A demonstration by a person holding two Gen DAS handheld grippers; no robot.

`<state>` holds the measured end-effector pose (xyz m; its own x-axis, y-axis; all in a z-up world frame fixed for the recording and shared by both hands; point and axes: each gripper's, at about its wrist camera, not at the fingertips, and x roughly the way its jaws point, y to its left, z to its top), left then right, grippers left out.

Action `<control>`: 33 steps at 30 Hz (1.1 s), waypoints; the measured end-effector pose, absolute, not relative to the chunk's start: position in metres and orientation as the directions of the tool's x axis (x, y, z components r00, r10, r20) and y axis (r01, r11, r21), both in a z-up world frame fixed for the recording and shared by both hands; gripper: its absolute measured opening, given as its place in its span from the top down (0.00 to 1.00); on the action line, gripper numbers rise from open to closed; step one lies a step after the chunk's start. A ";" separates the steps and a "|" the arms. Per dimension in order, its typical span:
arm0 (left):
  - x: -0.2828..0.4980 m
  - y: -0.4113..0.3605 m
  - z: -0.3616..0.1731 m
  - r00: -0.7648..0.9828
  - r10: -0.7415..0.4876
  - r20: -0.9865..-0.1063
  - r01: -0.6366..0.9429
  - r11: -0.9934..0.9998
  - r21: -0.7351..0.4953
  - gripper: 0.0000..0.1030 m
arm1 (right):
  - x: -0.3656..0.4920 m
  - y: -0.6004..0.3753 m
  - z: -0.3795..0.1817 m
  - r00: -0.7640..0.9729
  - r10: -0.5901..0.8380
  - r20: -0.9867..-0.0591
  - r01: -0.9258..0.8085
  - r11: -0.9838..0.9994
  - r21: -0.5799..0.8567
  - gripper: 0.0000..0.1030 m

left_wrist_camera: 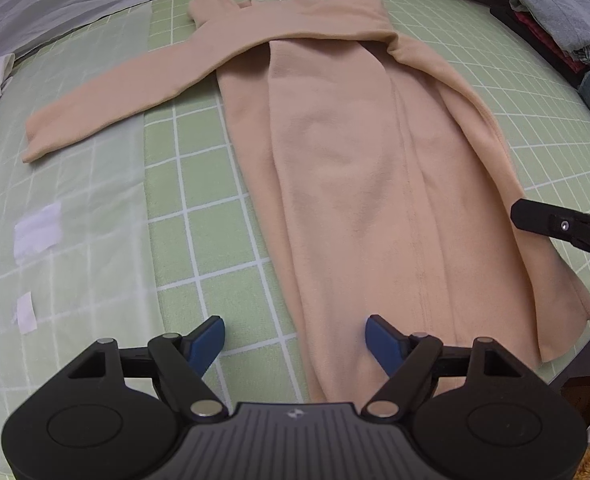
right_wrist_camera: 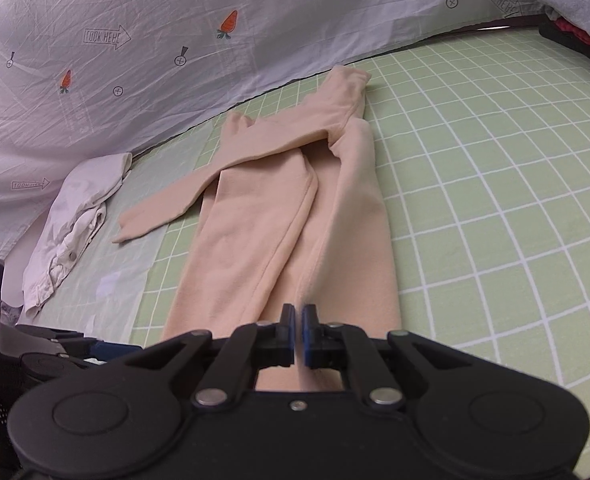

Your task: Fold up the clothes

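A beige long-sleeved top [left_wrist_camera: 335, 168] lies lengthwise on the green checked mat [left_wrist_camera: 199, 184], its right side folded inward and one sleeve stretched out to the left. My left gripper [left_wrist_camera: 295, 340] is open, its blue pads either side of the near hem, empty. My right gripper [right_wrist_camera: 299, 322] is shut on the folded right edge of the top [right_wrist_camera: 287, 216] near its hem. Its black finger shows at the right in the left wrist view [left_wrist_camera: 535, 216].
A crumpled white shirt [right_wrist_camera: 75, 224] lies at the mat's left edge. A printed white sheet [right_wrist_camera: 135, 60] hangs behind. A pile of grey and dark clothes [left_wrist_camera: 555, 20] sits at the far right. White tape patches [left_wrist_camera: 39, 232] mark the mat's left part.
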<state>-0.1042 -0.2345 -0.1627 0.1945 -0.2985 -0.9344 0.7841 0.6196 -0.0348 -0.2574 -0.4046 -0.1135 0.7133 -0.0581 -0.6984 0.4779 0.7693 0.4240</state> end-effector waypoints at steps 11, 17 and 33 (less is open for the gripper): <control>-0.105 -0.232 -0.163 0.184 -0.313 -0.932 0.794 0.606 -0.047 0.22 | -0.243 -0.397 -0.139 0.653 0.024 -0.757 0.535 0.693 0.484 0.89; -0.104 -0.233 -0.165 0.184 -0.312 -0.932 0.797 0.603 -0.045 0.19 | -0.255 -0.397 -0.120 0.694 -0.072 -0.716 0.543 0.706 0.455 0.81; -0.106 -0.232 -0.168 0.194 -0.309 -0.931 0.783 0.621 -0.043 0.14 | -0.248 -0.373 -0.134 0.481 -0.208 -0.852 0.566 0.815 0.121 0.38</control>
<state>-0.1064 -0.2319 -0.1675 0.1936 -0.3089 -0.9312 0.7827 0.6208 -0.0433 -0.2484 -0.3728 -0.1335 0.4808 -0.2081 -0.8518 0.5665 0.8152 0.1206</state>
